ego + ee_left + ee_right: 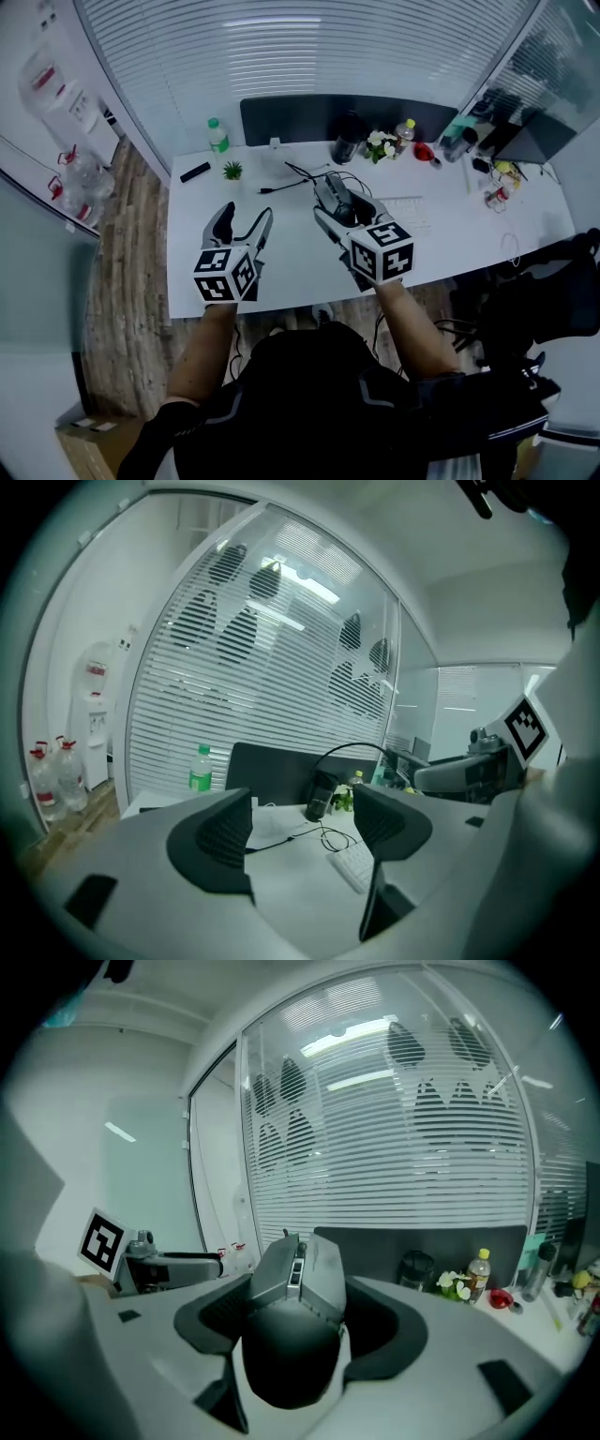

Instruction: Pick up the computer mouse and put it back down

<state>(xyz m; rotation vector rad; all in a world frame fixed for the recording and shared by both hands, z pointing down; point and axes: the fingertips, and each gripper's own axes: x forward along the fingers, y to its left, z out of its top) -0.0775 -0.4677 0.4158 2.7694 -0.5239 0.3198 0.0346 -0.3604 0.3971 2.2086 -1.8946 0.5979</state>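
Right gripper [342,208] has the angular grey-and-black computer mouse [298,1283] clamped above the white desk [281,272]; left gripper [302,822] gapes empty. Best lowered level, released only on touchdown.

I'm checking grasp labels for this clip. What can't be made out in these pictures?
- Underside of the mouse: right gripper view, turned away from the camera; its body hides any gap to the table.
- The mouse, head view: mostly covered by the right gripper.
- Black cable, head view: too thin to tell whether it joins the mouse.
- Clutter at the table's right end, head view: too small to name.
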